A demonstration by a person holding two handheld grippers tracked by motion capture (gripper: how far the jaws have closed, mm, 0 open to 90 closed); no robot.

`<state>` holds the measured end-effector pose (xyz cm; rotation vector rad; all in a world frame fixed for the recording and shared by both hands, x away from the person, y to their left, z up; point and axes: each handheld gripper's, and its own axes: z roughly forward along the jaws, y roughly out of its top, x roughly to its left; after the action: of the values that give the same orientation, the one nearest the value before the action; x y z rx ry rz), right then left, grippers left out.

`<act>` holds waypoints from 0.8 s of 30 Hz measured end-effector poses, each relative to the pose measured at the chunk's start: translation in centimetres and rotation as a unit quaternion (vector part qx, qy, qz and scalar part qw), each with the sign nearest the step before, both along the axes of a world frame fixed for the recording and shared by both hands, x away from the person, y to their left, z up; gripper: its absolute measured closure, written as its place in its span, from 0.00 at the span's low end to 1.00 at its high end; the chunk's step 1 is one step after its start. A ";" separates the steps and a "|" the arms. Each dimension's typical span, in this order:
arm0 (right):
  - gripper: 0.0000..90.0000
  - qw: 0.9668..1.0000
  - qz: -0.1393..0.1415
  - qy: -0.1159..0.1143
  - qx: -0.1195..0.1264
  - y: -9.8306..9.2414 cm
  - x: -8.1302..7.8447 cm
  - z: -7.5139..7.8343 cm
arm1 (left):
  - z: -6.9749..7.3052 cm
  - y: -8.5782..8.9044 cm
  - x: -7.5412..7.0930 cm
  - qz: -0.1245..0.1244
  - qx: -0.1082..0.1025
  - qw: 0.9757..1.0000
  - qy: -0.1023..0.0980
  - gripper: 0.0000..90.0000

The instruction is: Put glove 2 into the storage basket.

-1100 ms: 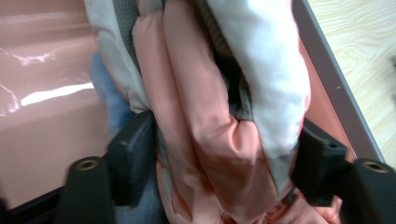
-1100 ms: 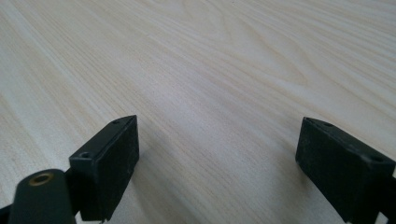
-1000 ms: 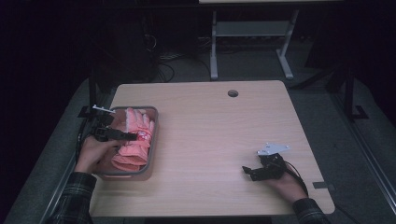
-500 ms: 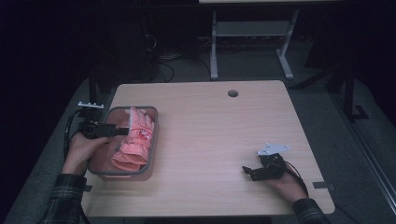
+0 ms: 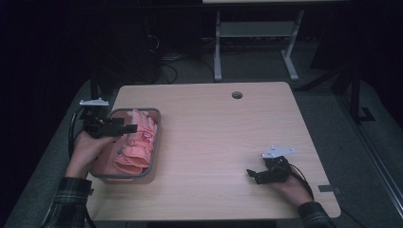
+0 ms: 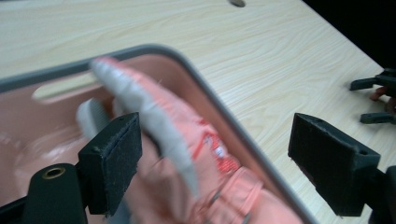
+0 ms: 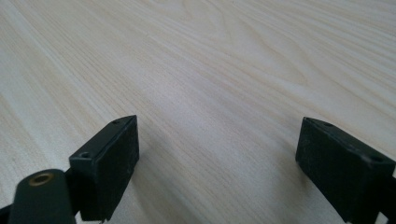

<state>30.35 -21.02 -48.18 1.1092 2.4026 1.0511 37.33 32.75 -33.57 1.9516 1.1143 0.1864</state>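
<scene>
A grey-rimmed tray (image 5: 158, 137) stands at the table's left side, with pink-orange gloves (image 5: 138, 147) piled in it. My left gripper (image 5: 130, 128) hovers over the tray's left half, pointing right. Its jaws have just been opening and grip nothing. In the left gripper view the gripper (image 6: 217, 140) is open above a glove (image 6: 159, 116) with a pale cuff, beside the tray rim (image 6: 224, 116). My right gripper (image 5: 250, 175) rests open on the table near the front right, and nothing lies between its jaws (image 7: 215, 140).
The wooden table (image 5: 223, 133) has a round cable hole (image 5: 237, 95) near its far edge. A metal frame (image 5: 256, 33) stands on the floor behind it. The right gripper (image 6: 378, 93) shows far off in the left gripper view.
My left gripper has risen and drawn back toward the tray's left edge. The gloves have settled in the tray. The right gripper has stayed put.
</scene>
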 end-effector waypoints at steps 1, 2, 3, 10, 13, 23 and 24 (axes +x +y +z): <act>0.15 1.000 0.000 0.000 0.000 0.0 0.0 0.0 | 0.1 -0.4 0.0 -0.003 -0.002 1.000 -0.003 0.19; 0.15 1.000 0.000 0.000 0.000 0.0 0.0 0.0 | 0.2 -0.7 -0.1 -0.007 -0.001 1.000 -0.007 0.19; 0.15 1.000 0.000 0.000 0.000 0.0 0.0 0.0 | 0.2 -1.0 -0.1 -0.011 -0.003 1.000 -0.011 0.19; 0.15 1.000 -0.001 0.001 0.000 0.0 -0.1 0.0 | 0.6 -3.4 -0.6 -0.033 -0.013 0.999 -0.034 0.19; 0.15 1.000 -0.001 0.001 0.000 0.0 -0.1 0.0 | 0.5 -4.6 -0.8 -0.043 -0.013 0.998 -0.040 0.19; 0.15 1.000 -0.002 0.000 0.000 -0.1 -0.1 0.0 | 0.2 -9.1 -1.9 -0.086 -0.009 0.994 -0.063 0.19; 0.15 1.000 -0.002 0.000 0.000 -0.1 -0.1 0.0 | 0.0 -9.5 -2.0 -0.088 -0.009 0.994 -0.065 0.19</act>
<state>30.23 -21.08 -48.18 1.1137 2.3999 1.0501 35.35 23.21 -33.54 1.9800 0.8535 0.2047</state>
